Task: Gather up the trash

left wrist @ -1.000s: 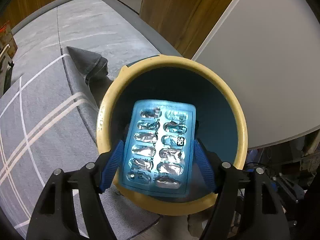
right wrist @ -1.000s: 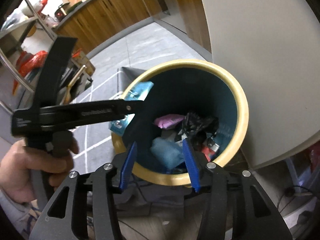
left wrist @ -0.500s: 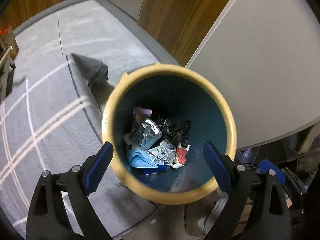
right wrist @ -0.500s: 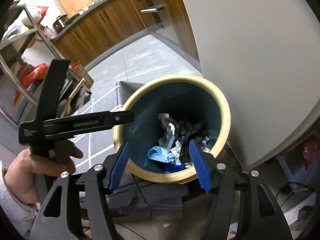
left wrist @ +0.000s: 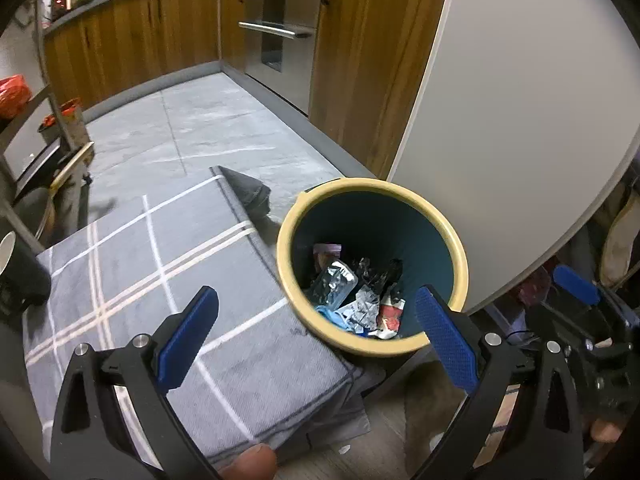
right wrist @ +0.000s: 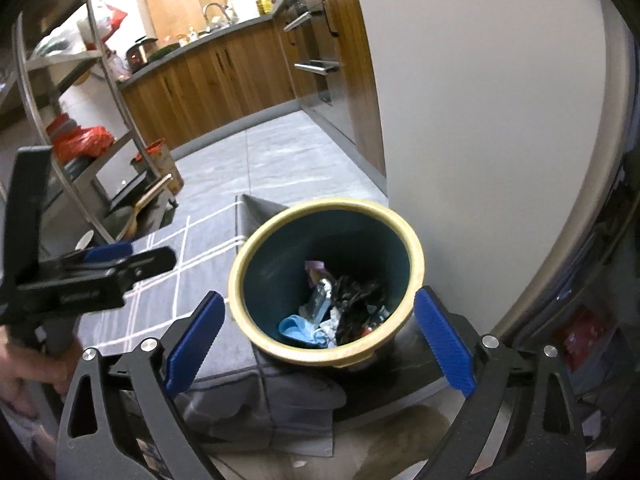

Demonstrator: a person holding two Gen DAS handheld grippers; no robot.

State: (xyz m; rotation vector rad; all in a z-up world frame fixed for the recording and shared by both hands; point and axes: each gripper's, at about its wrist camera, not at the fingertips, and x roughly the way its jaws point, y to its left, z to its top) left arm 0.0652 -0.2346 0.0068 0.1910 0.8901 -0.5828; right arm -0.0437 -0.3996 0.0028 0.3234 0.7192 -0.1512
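A round bin with a yellow rim and dark teal inside stands on the floor beside a grey checked cloth. The blue blister pack lies inside it on top of other trash: a blue mask, black plastic, foil scraps. My left gripper is open and empty, held above and near the bin. My right gripper is open and empty, above the bin's near side. The left gripper's body shows at the left of the right wrist view.
A grey cloth with white stripes covers a low surface left of the bin. A white panel rises right behind it. Wooden kitchen cabinets and an oven stand farther back. A metal shelf rack stands at left. A black cup sits on the cloth.
My left gripper opened and let go of the blister pack, which fell into the bin. Both grippers then rose and drew back from the bin; the right gripper opened wider.
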